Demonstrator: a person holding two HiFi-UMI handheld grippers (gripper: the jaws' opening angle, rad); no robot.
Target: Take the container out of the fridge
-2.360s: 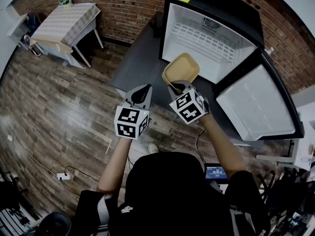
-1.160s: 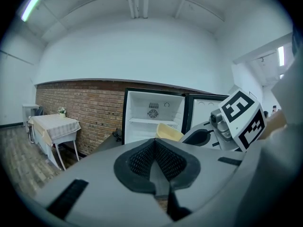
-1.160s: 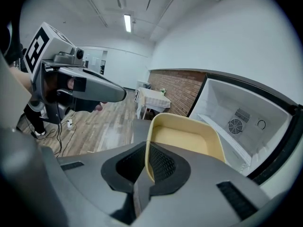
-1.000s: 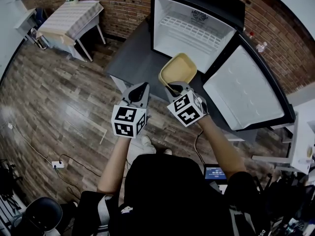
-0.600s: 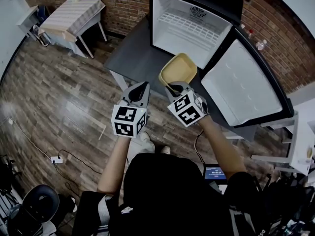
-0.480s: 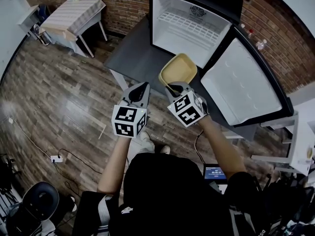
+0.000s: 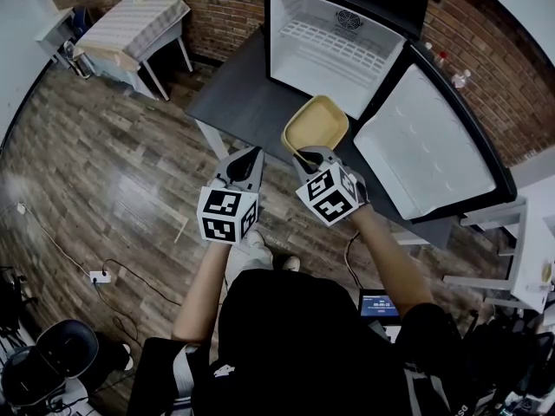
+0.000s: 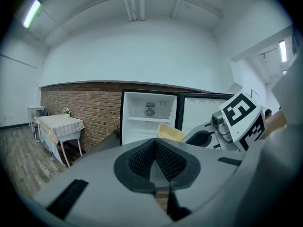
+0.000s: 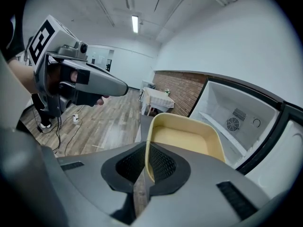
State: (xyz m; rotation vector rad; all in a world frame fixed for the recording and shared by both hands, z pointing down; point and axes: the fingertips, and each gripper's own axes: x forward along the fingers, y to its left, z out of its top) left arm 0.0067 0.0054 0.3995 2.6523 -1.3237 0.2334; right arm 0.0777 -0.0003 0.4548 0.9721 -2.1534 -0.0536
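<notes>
**Tub out of the fridge, pinched by its rim in the right gripper**

Wood floor [image 7: 104, 189], brick wall behind. The fridge [image 7: 338, 50] sits on a dark table [image 7: 243, 102], and its door [image 7: 425, 154] is swung wide to the right. The inside looks bare: only a white wire shelf shows, so nothing seems left to fetch.

A small cloth-covered table [image 7: 130, 29] stands well apart at the far left and plays no part in the task.

The container [image 7: 316, 126] is a shallow yellow tub with no lid, and it looks empty. It hangs in the air in front of the open fridge, above the near edge of the dark table, clear of the shelf and door. It is roughly level with its mouth up, which would suit carrying it away.

The right gripper [image 7: 303, 156] is clenched on the tub's near wall, one jaw inside the rim and one outside; the right gripper view shows the wall pinched between the pads [image 9: 161, 162]. A rim pinch fits here, judging by how much wider the tub is than the jaws.

The left gripper [image 7: 250, 159] is just beside the right and to its left, with its jaws closed together on nothing. It is apart from the tub and idle, probably kept out of the way.

The removal looks basically done. The likely remainder is setting the tub down, and the one-sided rim grip could let it tip.
</notes>
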